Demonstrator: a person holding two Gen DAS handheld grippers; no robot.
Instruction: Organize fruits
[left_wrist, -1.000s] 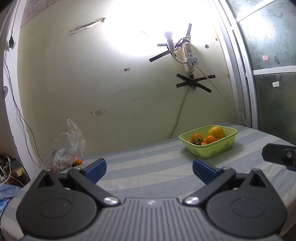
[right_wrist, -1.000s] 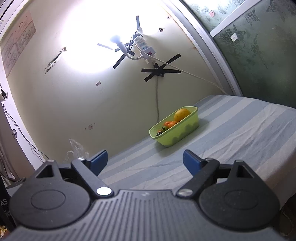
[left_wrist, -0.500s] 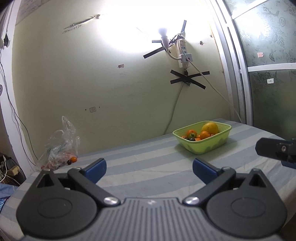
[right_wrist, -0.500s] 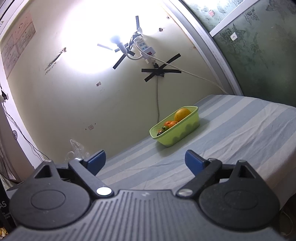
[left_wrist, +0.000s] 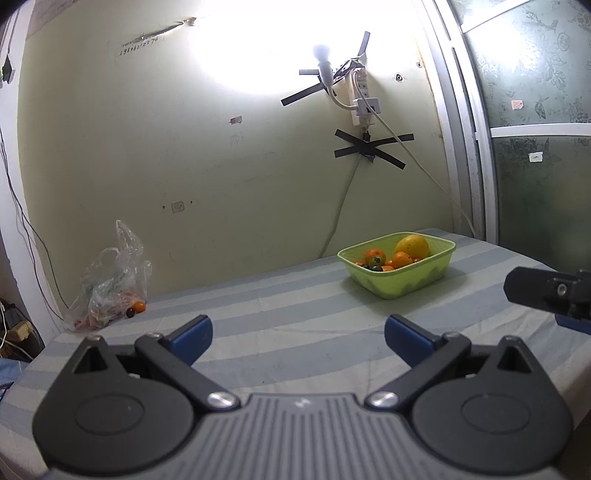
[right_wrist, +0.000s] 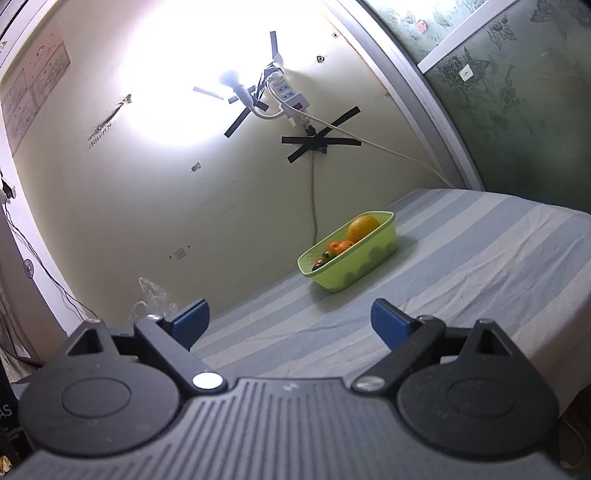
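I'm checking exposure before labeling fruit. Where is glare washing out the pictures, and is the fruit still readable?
Left wrist view: the bare bulb blows out the wall above it; the green basket and its fruit stay clear, and the plastic bag is dimmer. Right wrist view: the same bloom is larger, yet the basket's fruit stays distinct.

Home room: striped bedsheet (left_wrist: 295, 314), taped power strip (left_wrist: 362, 98)
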